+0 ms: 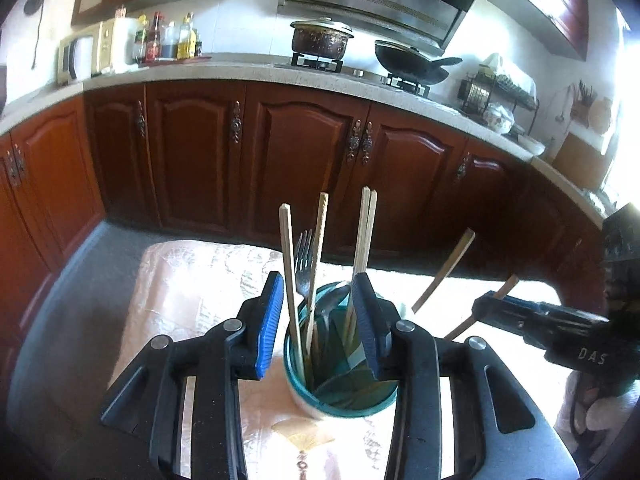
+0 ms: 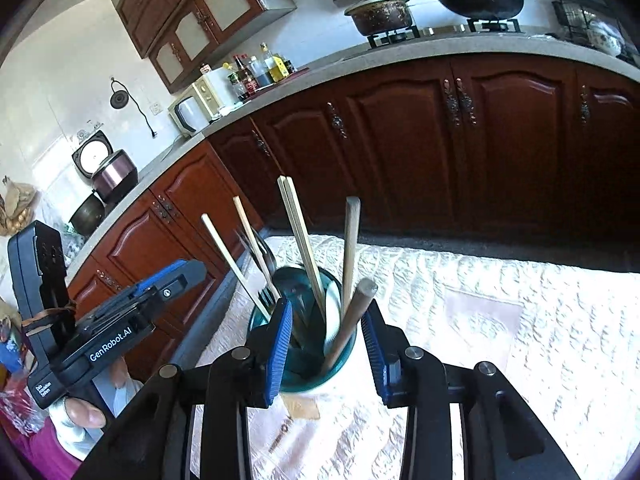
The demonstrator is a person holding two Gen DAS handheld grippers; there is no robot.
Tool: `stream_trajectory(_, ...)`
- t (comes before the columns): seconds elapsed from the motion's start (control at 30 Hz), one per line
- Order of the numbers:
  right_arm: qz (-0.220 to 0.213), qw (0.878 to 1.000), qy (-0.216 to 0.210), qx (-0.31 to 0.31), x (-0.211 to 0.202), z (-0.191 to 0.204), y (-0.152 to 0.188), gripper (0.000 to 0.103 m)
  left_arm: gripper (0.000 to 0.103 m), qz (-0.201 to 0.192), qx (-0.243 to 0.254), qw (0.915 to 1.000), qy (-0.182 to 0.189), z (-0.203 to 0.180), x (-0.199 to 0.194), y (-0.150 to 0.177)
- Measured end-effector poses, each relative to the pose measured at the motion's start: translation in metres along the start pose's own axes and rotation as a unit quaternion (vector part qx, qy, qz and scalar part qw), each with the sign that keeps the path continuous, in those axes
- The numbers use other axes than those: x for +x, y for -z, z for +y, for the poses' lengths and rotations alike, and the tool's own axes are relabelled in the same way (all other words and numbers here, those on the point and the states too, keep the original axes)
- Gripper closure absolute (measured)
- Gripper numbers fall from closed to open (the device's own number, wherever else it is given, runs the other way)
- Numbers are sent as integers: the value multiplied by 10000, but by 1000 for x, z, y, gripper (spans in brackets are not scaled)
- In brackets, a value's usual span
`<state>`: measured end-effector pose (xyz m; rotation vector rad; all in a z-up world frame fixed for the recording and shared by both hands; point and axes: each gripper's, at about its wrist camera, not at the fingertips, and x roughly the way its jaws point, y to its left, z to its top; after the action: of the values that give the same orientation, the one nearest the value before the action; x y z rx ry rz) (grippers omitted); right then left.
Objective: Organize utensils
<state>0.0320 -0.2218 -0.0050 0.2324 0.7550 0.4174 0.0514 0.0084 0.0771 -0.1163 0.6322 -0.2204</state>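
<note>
- Dark wood cabinets [image 1: 304, 152] under a pale counter stand beyond the table [image 2: 500, 320], which is covered by a cream embossed cloth.
- Teal cup [image 1: 340, 392] on the table holds chopsticks [image 1: 289, 264] and a fork [image 1: 304, 256].
- Left gripper [image 1: 318, 320], marked "GenRobot.AI", jaws apart astride the cup, gripping nothing.
- Right gripper [image 2: 326, 344], marked "DAS", likewise parted around the cup, pads clear of a wooden handle [image 2: 352, 320].
</note>
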Motion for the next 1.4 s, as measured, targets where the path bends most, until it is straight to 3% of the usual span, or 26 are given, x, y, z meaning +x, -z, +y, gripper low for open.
stream_trajectory(0.23, -94, 9992, 356, -136, -21, 8, 26, 64, 63, 81, 158, 9994, -292, -5, -13, 23)
stream_trajectory(0.4, -81, 9993, 351, -107, -24, 14, 41, 64, 62, 228, 75, 9990, -378, -4, -16, 34)
stream_trajectory(0.73, -82, 9971, 582, -485, -8, 46, 59, 63, 62, 208, 110, 9983, -528, -8, -30, 45)
stream_trajectory(1.4, 49, 9964, 639, -551, 3, 62, 66, 61, 62, 278, 39, 9964, -805, -1, -42, 60)
